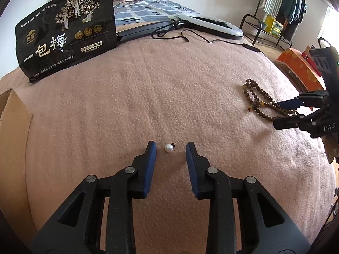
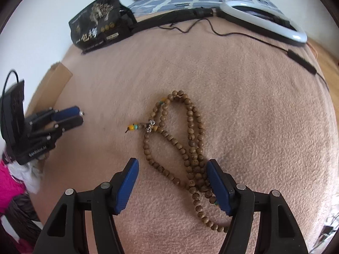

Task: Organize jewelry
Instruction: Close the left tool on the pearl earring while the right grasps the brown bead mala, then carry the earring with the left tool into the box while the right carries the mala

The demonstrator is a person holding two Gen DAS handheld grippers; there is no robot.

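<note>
One pearl earring (image 1: 169,148) lies on the pink blanket (image 1: 169,97) between the left gripper's (image 1: 171,148) parted, untouching pads. One wooden bead strand (image 2: 186,148), apparently a single looped string, lies between the right gripper's (image 2: 172,165) wide-spread pads, ungrasped.

White pearl earring (image 1: 168,148), brown wooden bead necklace (image 2: 191,139) with yellow and turquoise beads, pink blanket (image 1: 169,97), black gold-printed pouch (image 1: 67,29) upper left, blue-padded black grippers.
</note>
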